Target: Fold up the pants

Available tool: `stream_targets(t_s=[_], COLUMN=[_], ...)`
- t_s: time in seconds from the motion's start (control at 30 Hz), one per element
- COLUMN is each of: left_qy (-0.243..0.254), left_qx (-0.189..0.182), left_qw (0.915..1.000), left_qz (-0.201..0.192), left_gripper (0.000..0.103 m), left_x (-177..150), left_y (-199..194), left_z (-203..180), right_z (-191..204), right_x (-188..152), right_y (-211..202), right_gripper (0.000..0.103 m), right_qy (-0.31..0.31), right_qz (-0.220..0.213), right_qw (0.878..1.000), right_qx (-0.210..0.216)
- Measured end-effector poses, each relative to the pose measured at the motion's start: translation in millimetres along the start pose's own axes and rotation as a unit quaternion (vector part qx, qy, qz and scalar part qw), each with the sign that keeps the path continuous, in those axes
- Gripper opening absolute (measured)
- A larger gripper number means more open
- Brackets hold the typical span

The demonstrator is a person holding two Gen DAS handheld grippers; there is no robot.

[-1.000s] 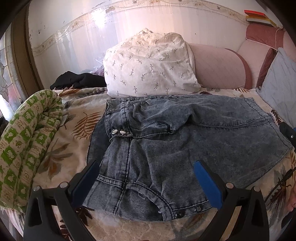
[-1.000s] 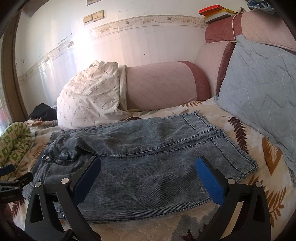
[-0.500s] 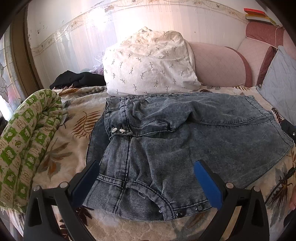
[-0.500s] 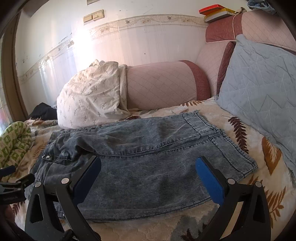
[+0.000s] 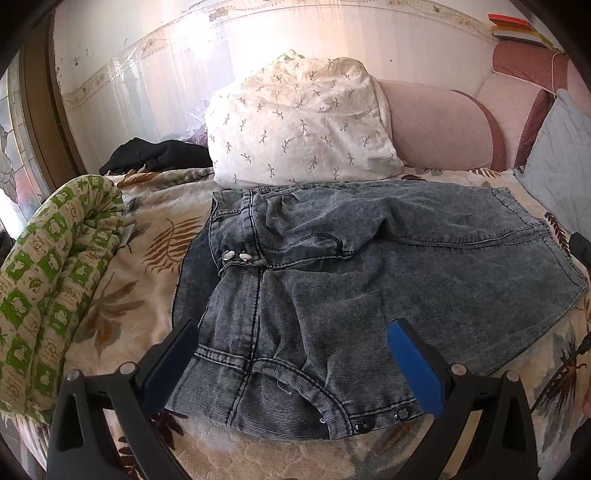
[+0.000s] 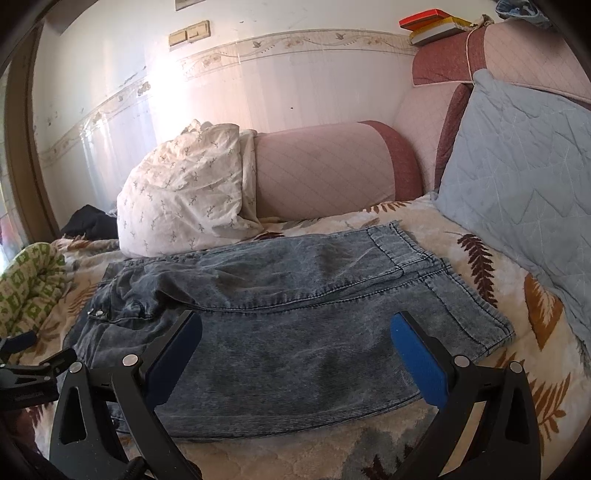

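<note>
Your left gripper (image 5: 291,358) hangs over the near left part of the pants (image 5: 369,288), its blue-padded fingers spread wide with nothing between them. Your right gripper (image 6: 295,350) hovers the same way over the near middle of the pants (image 6: 295,314), fingers wide apart and holding nothing.

The pants lie flat across the bedspread (image 5: 147,258), a cream, plush-looking cover printed with brown fern leaves. They are mottled, acid-washed denim with a fine ribbed texture, already folded lengthwise, waist to the left and leg hems to the right.

Only your left view shows the waist end clearly: two shiny metal buttons (image 5: 235,255) at the fly, a curved pocket seam, and dark snap studs (image 5: 364,425) along the near edge. It also shows the rolled green-and-white checked quilt (image 5: 55,277) on the left in full.

Only your right view shows the stitched hems (image 6: 472,299) stacked at the far right, the light blue quilted cushion (image 6: 524,192) beside them, and the wall switches (image 6: 190,32). It also catches your left gripper's black frame at its left edge.

Both show the white leaf-print pillow (image 5: 299,122) just behind the pants, touching the pink quilted bolster (image 5: 439,129)
</note>
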State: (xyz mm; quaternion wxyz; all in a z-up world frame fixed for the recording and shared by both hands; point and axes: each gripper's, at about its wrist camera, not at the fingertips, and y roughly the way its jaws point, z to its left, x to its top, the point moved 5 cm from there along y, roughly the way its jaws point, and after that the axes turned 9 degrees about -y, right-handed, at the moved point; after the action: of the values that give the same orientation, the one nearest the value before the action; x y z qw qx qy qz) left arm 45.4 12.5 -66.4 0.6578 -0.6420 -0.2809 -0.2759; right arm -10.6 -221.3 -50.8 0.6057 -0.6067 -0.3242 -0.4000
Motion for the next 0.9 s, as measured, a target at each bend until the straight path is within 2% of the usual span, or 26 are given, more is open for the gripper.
stream_targets(t_s=[0.9], left_qy=[-0.003], left_qx=[0.0], left_qw=[1.0], left_qz=[0.005], left_gripper=[0.103], left_x=[-0.4], left_y=[4.0], left_z=[4.4], right_z=[1.1], right_x=[0.8], right_y=[-1.2], right_gripper=[0.103], right_qy=[-0.001], right_qz=[0.0], right_qw=[1.0], right_qx=[0.002])
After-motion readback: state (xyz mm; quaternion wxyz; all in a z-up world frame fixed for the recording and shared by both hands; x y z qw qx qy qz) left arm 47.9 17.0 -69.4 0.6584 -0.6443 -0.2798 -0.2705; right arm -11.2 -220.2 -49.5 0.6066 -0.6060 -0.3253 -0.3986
